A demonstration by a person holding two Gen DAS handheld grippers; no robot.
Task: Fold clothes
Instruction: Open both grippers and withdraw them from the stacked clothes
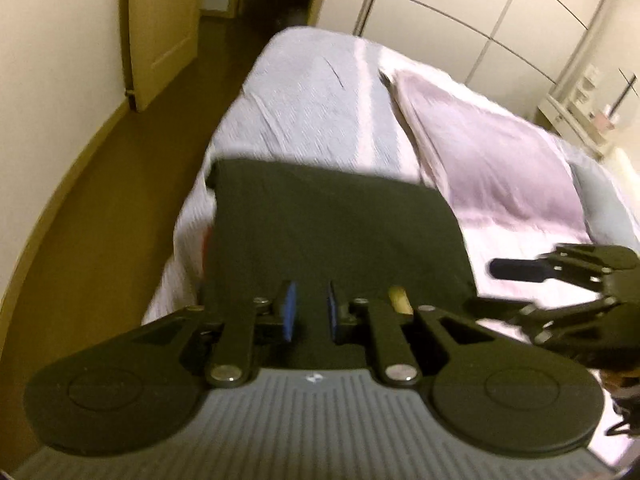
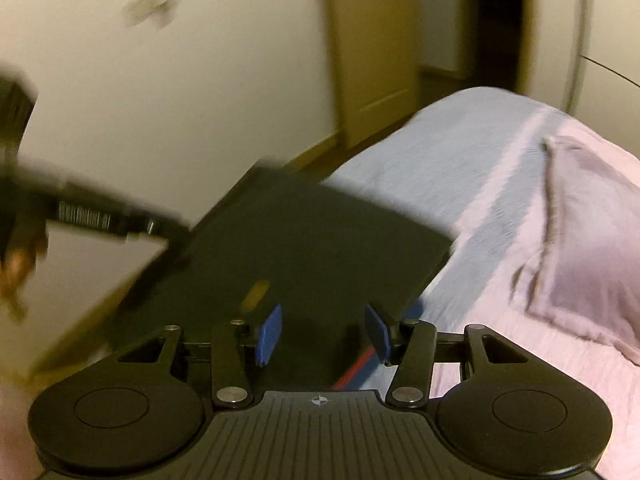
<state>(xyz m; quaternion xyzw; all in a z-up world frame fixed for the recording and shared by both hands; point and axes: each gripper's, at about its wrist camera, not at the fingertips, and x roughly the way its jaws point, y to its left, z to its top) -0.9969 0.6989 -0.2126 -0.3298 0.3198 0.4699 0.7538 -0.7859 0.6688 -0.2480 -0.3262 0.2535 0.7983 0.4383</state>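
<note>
on bed (image 1: 312,92), folded dark garment (image 1: 332,232) (grippers near).

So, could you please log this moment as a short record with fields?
surface: bed with a pale cover
garment: dark folded garment, flat near the bed's edge
pillow: pink pillow, beyond the garment to the right
left gripper: over the garment's near edge, pads narrowly apart; grip on the cloth cannot be told
right gripper: open, over the garment's near edge, nothing between the pads
image quality: both views motion-blurred
room: door and wardrobe behind the bed
</note>
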